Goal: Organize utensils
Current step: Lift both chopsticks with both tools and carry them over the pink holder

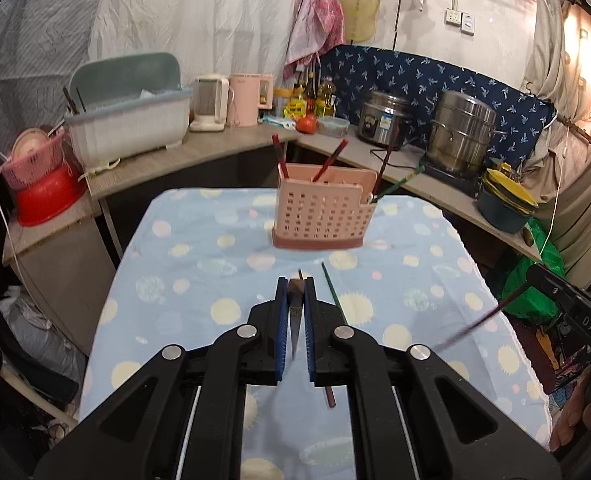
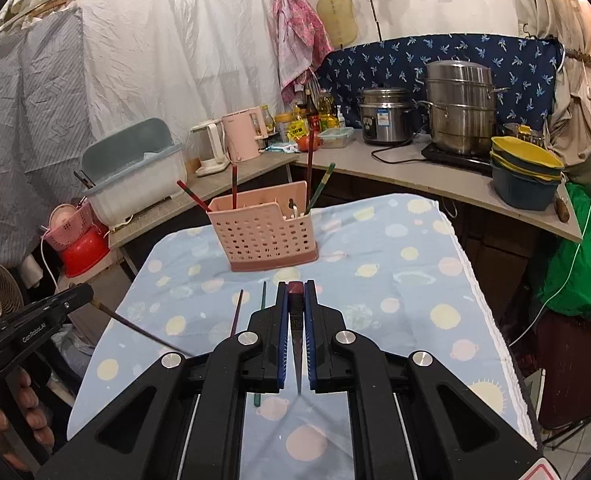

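A pink perforated utensil holder [image 1: 322,211] stands on the dotted blue tablecloth [image 1: 199,272] and holds several chopsticks; it also shows in the right wrist view [image 2: 264,232]. My left gripper [image 1: 295,285] is shut on a dark brown chopstick [image 1: 294,320], held above the cloth in front of the holder. My right gripper [image 2: 296,288] is shut on a dark red chopstick [image 2: 296,336]. A green chopstick [image 1: 334,293] and a dark red one [image 1: 330,396] lie on the cloth; they also show in the right wrist view, green [image 2: 262,300] and red [image 2: 236,314].
An L-shaped counter [image 1: 223,148] behind the table carries a dish-drainer box [image 1: 129,120], kettles, bottles, a rice cooker [image 1: 381,120], a steamer pot [image 1: 461,136] and stacked bowls [image 1: 505,200]. Red basins [image 1: 47,196] sit at the left. A green bag [image 2: 579,264] lies right of the table.
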Motion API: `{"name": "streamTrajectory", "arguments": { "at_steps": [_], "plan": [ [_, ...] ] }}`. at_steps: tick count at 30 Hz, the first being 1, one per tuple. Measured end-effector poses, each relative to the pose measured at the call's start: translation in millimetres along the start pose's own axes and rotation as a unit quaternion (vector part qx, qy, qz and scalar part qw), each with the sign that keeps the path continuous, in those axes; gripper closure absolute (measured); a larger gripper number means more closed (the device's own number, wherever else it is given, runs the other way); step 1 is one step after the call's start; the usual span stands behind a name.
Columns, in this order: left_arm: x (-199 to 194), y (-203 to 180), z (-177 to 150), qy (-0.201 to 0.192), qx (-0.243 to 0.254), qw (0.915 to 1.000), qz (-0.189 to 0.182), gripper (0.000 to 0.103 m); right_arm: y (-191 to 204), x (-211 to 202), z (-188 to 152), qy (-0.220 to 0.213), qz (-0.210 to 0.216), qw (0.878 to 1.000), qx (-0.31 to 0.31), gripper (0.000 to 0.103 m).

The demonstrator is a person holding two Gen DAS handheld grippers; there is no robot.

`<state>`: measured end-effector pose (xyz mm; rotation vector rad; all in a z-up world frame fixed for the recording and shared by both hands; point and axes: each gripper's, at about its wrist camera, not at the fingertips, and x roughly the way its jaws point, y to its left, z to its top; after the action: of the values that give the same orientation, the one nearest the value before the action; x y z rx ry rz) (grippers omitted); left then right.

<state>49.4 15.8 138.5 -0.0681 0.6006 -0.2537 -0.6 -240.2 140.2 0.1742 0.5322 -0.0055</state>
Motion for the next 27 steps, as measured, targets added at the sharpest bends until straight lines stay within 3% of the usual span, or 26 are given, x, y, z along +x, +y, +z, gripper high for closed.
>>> {"name": "streamTrajectory", "arguments": {
  "at_steps": [12, 27],
  "plan": [
    [4, -14, 54, -0.023, 0.019, 0.9995, 0.011, 0.096, 17, -9, 58, -0.043, 0.018, 0.999, -0.027, 0.096],
    [25, -18, 107, -0.039, 0.02, 0.999, 0.013, 0.096, 40, 20, 106, -0.057, 0.025, 0.997, -0.051, 0.096]
  ]
}}
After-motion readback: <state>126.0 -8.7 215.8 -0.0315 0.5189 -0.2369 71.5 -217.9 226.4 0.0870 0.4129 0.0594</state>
